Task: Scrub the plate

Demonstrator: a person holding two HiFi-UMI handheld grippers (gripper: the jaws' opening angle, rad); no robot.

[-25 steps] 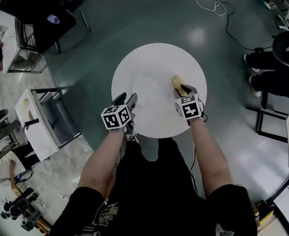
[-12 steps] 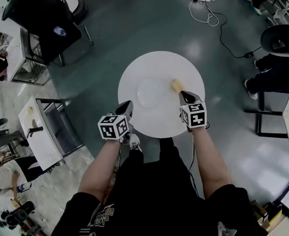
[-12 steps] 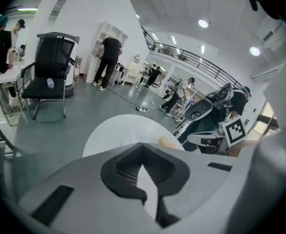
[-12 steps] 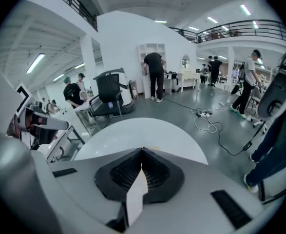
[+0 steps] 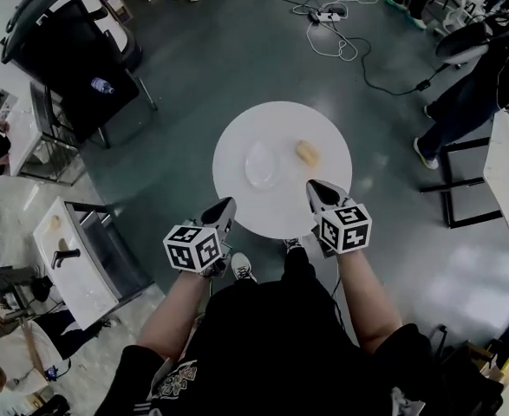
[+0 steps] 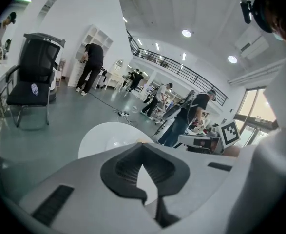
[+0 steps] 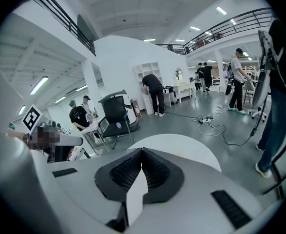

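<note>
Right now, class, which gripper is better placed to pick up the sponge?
Right. The right gripper is closest to the sponge, on its side of the table; the left gripper is nearer the clear plate. Both are shut and empty.

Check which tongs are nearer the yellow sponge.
Right. The right tongs hover just below the sponge in the head view, not touching; the left tongs are farther, down-left of it.

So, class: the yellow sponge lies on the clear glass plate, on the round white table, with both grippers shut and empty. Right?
No. The yellow sponge lies beside the clear glass plate, on the round white table; the head view shows it. The rest holds.
</note>
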